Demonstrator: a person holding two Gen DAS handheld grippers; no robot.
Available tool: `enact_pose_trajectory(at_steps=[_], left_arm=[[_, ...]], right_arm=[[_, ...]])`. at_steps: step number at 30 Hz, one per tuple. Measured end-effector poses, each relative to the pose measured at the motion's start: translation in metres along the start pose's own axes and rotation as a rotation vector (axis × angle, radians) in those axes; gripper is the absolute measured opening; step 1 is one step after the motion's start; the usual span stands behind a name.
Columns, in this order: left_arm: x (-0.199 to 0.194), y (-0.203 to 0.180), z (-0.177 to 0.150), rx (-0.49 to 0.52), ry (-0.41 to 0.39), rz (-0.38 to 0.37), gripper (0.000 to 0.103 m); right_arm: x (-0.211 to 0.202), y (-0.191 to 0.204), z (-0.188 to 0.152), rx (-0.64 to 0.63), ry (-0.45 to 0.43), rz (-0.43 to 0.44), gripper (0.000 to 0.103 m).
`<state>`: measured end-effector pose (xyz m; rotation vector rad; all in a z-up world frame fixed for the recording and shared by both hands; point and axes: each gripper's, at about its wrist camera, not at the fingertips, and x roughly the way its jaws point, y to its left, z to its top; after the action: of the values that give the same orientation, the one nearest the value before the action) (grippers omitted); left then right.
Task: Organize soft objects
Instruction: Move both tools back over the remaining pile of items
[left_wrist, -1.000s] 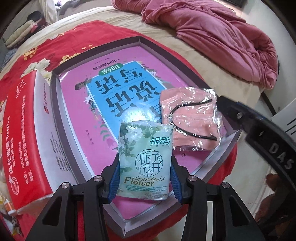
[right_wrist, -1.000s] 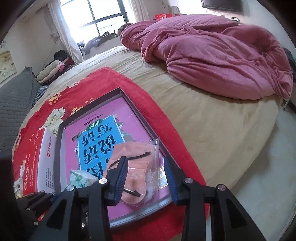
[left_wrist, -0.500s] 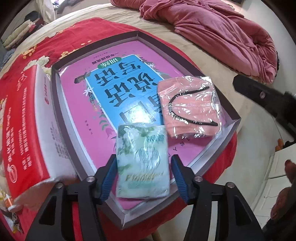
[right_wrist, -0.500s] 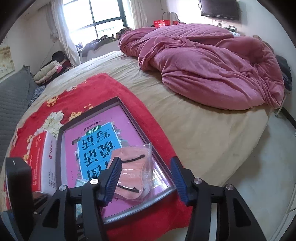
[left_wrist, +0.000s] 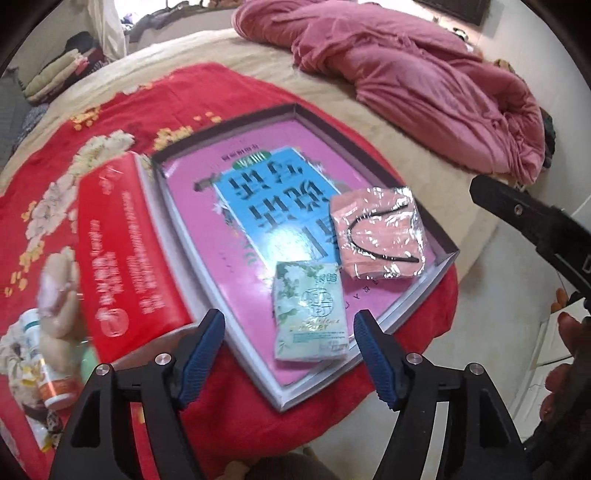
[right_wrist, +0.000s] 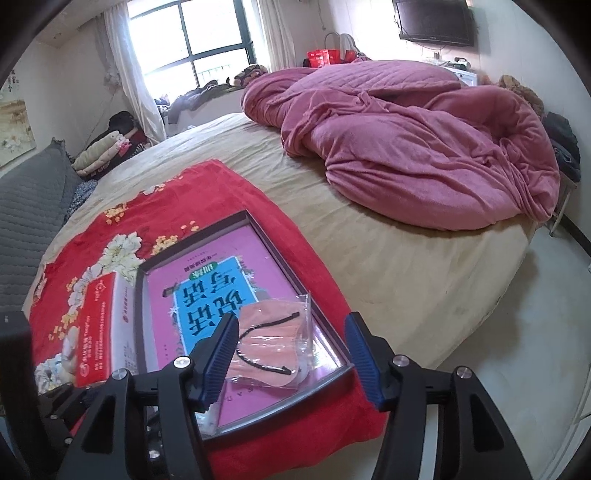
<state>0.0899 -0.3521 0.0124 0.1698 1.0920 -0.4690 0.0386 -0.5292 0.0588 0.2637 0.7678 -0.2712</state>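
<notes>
Left gripper (left_wrist: 288, 354): jaws opening, nothing pressed between them; the blue pads stand clear on either side of the tissue pack, above the tray's near corner.
Right gripper (right_wrist: 291, 360): jaws opening, pads apart; the mask bag shows in the gap below them, not clamped.
Tissue pack (left_wrist: 312, 312): pale green, flower print, lying flat in the tray at its near corner, one corner just beside the mask bag.
Mask bag (left_wrist: 380, 234): clear crinkled plastic holding a pink mask with a black loop, lying flat in the tray against its right rim.
Tray (left_wrist: 369, 147): shallow dark-rimmed box lid lined with a pink and blue printed sheet; it sits on the red cloth at the near edge of the bed.
Red cloth (left_wrist: 155, 99): flowered, spread over the bed's near left part, under the tray and the red pack.
Red pack (left_wrist: 125, 251): large soft pack, red with white print, touching the tray's left rim.
Left clutter: a plush toy (left_wrist: 59, 299) and a small bottle (left_wrist: 55, 384) beside the red pack, blurred.
Bed (right_wrist: 388, 266): beige sheet, bare between the cloth and the quilt.
Quilt (right_wrist: 424, 147): pink, bunched at the bed's far right, well apart from the tray.
In the way: nothing lies over the tissue pack or mask bag; only the grippers' own arms cover the tray's near rim.
</notes>
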Motion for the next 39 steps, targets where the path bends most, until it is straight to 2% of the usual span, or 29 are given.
enact_pose_trajectory(at_steps=[5,9,16,26,39], left_arm=[[-0.025,0.016,-0.001,-0.025,-0.041,0.01,0.075],[-0.045,0.028,-0.005,-0.045,-0.067,-0.01,0.075],[-0.077,0.051,-0.012,-0.067,-0.121,0.016,0.076],[-0.103,0.095,-0.029,-0.128,-0.154,0.057,0.076],[-0.126,0.15,-0.061,-0.209,-0.172,0.097,0.076]], right_arm=[[-0.016,0.017,0.003,-0.028,-0.025,0.005,0.06],[-0.03,0.035,0.006,-0.061,-0.054,0.014,0.065],[-0.048,0.065,0.004,-0.104,-0.072,0.032,0.067],[-0.064,0.103,-0.003,-0.153,-0.076,0.067,0.069],[-0.081,0.175,-0.022,-0.269,-0.076,0.13,0.069]])
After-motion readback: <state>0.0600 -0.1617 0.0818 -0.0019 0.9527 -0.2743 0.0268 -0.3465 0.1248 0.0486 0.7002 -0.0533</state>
